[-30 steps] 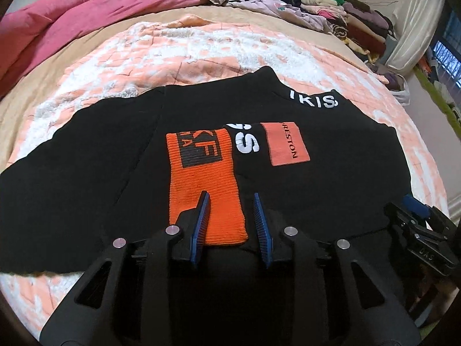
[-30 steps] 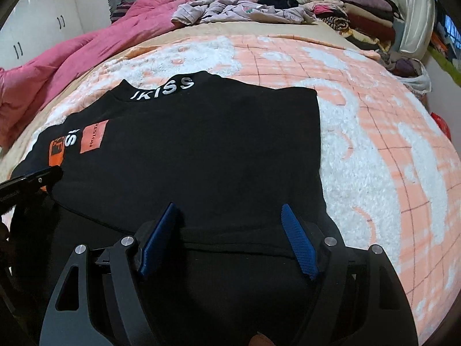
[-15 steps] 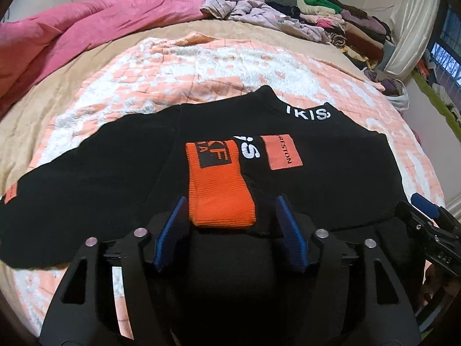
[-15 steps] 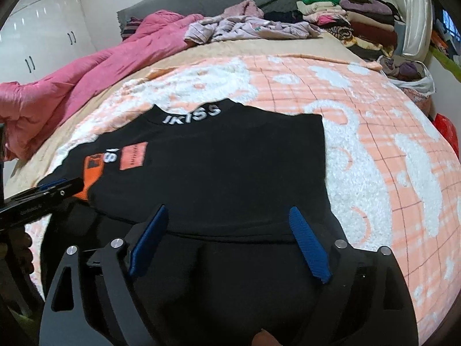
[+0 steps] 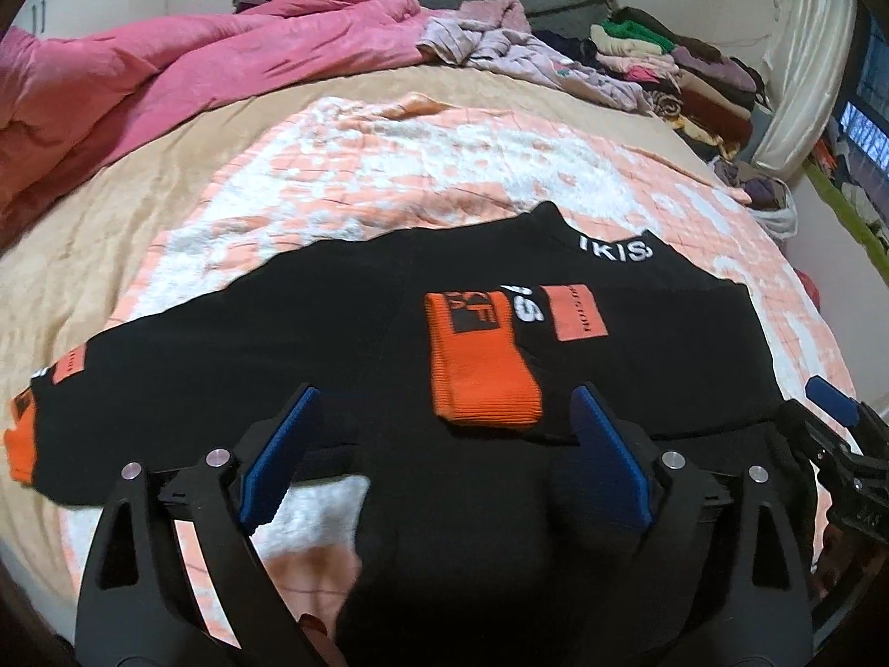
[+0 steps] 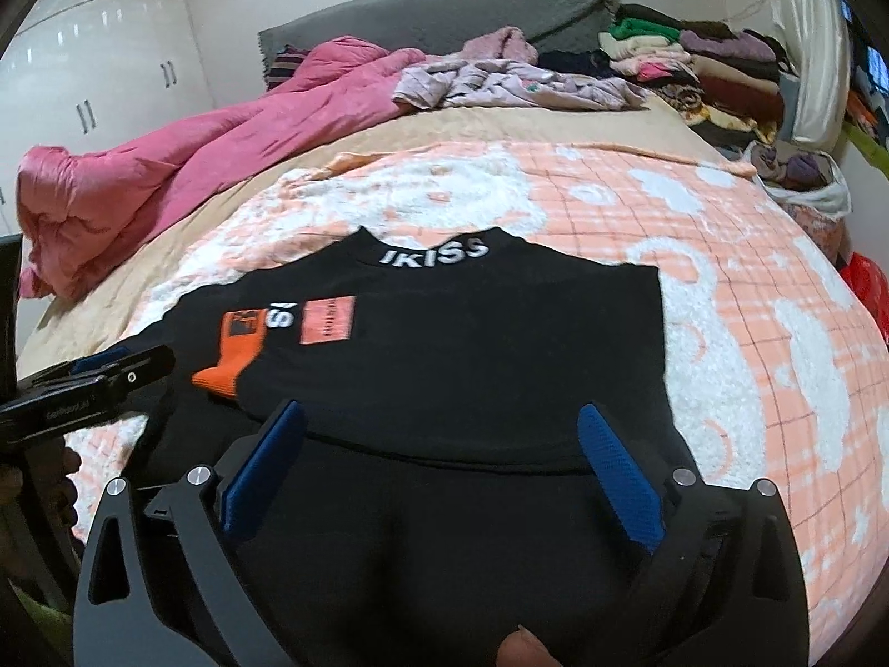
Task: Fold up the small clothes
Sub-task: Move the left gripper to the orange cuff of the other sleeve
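Observation:
A small black sweatshirt (image 5: 333, 344) with white "IKISS" collar lettering lies flat on the bed; it also shows in the right wrist view (image 6: 472, 356). Its right sleeve is folded across the chest, the orange cuff (image 5: 480, 372) lying on the front (image 6: 230, 356). The other sleeve stretches left, ending in an orange cuff (image 5: 22, 433). My left gripper (image 5: 444, 444) is open and empty above the hem, just short of the folded cuff. My right gripper (image 6: 444, 456) is open and empty over the hem on the right side.
An orange-and-white fleece blanket (image 6: 750, 300) covers the bed under the shirt. A pink duvet (image 5: 139, 72) is heaped at the back left. Loose and stacked clothes (image 6: 694, 61) lie along the headboard and far right. White wardrobes (image 6: 83, 66) stand at the left.
My left gripper has opened, let go of the orange cuff and drawn back and up. My right gripper, open, has also drawn back and up from the hem.

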`<action>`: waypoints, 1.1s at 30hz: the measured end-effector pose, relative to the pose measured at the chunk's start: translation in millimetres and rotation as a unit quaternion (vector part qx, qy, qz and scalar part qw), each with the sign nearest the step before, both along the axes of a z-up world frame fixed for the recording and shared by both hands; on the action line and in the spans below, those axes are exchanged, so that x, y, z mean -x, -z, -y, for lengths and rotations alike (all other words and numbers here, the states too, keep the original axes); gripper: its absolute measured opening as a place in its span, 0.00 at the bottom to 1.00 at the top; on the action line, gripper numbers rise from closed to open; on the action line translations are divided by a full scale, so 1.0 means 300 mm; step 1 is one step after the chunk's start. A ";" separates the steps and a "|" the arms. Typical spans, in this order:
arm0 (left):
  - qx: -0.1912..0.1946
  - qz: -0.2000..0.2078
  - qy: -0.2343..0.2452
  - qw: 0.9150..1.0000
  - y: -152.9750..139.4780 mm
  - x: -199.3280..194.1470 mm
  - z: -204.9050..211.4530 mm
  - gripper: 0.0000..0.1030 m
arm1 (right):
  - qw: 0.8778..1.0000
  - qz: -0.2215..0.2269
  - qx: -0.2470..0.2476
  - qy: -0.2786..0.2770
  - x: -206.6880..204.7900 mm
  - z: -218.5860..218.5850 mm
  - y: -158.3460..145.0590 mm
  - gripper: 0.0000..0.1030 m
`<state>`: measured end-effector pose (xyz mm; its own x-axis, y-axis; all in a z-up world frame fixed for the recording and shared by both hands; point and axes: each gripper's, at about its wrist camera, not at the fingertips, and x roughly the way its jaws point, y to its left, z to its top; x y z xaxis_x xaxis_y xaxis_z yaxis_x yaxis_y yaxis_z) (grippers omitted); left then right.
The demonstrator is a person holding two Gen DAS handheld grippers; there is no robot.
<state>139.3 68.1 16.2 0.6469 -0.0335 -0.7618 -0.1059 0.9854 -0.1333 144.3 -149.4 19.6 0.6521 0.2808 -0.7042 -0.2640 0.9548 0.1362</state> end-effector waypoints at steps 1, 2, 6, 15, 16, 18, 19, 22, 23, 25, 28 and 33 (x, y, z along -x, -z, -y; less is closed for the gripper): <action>-0.002 0.002 -0.004 1.000 -0.005 0.008 -0.013 0.82 | 1.000 0.001 0.001 -0.002 0.003 -0.009 -0.004 0.95; -0.001 0.003 -0.007 1.000 -0.009 0.013 -0.022 0.84 | 1.000 0.003 0.001 -0.005 0.006 -0.020 -0.009 0.95; 0.000 0.008 -0.024 1.000 -0.021 0.040 -0.077 0.86 | 1.000 0.012 0.001 -0.020 0.017 -0.073 -0.032 0.95; -0.001 0.022 -0.060 0.998 -0.046 0.095 -0.187 0.86 | 0.998 0.030 0.003 -0.054 0.037 -0.203 -0.068 0.95; 0.000 0.023 -0.063 0.998 -0.046 0.098 -0.199 0.86 | 0.998 0.030 0.003 -0.059 0.039 -0.223 -0.071 0.95; 0.002 0.024 -0.070 0.997 -0.047 0.107 -0.225 0.86 | 0.997 0.031 0.006 -0.066 0.039 -0.251 -0.073 0.96; 0.002 0.025 -0.075 0.997 -0.047 0.114 -0.240 0.86 | 0.997 0.033 0.008 -0.069 0.040 -0.265 -0.075 0.96; 0.003 0.026 -0.088 0.996 -0.044 0.134 -0.284 0.86 | 0.996 0.036 0.009 -0.083 0.042 -0.317 -0.080 0.96; 0.003 0.026 -0.094 0.995 -0.043 0.143 -0.303 0.86 | 0.996 0.037 0.010 -0.086 0.043 -0.330 -0.082 0.96; 0.005 0.027 -0.103 0.994 -0.042 0.157 -0.331 0.86 | 0.995 0.038 0.011 -0.093 0.043 -0.364 -0.082 0.96; 0.007 0.028 -0.120 0.992 -0.040 0.177 -0.379 0.86 | 0.994 0.038 0.014 -0.102 0.042 -0.405 -0.084 0.96; 0.011 0.027 -0.147 0.989 -0.030 0.212 -0.467 0.86 | 0.991 0.039 0.015 -0.124 0.044 -0.490 -0.086 0.96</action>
